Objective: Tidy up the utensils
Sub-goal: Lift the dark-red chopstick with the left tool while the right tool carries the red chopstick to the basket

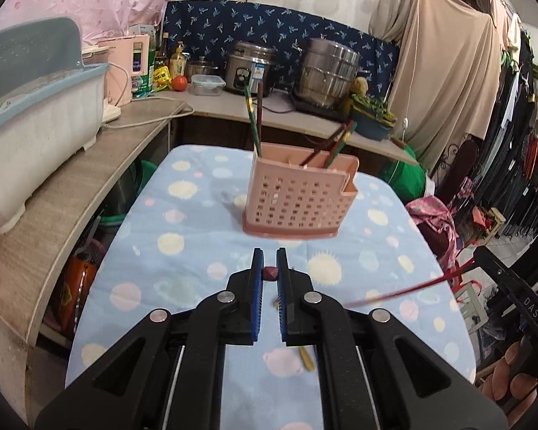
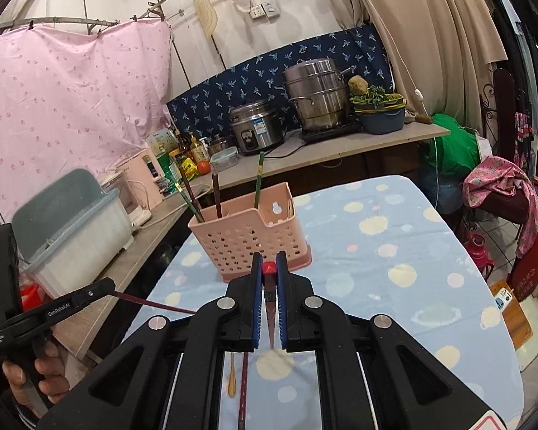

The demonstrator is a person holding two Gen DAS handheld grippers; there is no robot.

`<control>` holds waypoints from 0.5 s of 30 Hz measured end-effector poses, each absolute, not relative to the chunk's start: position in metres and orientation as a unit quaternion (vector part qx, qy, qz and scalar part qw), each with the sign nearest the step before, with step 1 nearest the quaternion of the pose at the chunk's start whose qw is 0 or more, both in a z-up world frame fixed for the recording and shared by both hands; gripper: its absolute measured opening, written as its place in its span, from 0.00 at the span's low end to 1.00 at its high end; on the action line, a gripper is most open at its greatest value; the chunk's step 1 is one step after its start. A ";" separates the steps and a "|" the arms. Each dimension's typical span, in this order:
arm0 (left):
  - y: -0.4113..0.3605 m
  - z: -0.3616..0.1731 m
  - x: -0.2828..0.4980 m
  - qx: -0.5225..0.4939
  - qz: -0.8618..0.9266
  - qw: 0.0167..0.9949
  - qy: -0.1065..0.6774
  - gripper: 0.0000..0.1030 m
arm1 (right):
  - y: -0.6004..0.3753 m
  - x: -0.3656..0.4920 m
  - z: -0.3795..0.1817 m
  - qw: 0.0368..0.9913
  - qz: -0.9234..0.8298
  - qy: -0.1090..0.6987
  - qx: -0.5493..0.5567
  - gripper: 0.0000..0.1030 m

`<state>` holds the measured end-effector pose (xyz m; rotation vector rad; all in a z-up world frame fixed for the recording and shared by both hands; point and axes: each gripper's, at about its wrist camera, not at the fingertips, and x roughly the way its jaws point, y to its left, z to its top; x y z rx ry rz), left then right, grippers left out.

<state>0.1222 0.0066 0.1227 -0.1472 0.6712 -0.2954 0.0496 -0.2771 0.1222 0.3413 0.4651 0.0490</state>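
Four or five chopsticks already stand in the perforated pink plastic caddy (image 2: 249, 231) at the table's far side. The left gripper (image 1: 270, 279) and right gripper (image 2: 269, 279) each clamp a dark red chopstick (image 2: 269, 268), so I judge the job well along. A yellowish utensil (image 2: 231, 376) lies loose on the blue spotted tablecloth (image 2: 394, 251) near the grippers.

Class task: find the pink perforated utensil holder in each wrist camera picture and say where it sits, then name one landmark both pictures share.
Left wrist view: the pink utensil holder stands centre frame on the spotted tablecloth, beyond the gripper tips.
Right wrist view: the holder stands left of centre, just past the gripper tips.
Shared landmark: the steel stacked pot on the back counter.
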 end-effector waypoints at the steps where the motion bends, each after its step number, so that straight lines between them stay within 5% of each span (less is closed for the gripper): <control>1: 0.007 0.128 0.127 -0.074 -0.145 0.932 0.324 0.07 | -0.278 0.053 0.127 0.959 0.027 0.226 0.170 0.07; 15: 0.000 0.221 0.184 -0.073 -0.144 0.958 0.235 0.07 | -0.277 0.115 0.210 0.979 0.042 0.130 0.148 0.07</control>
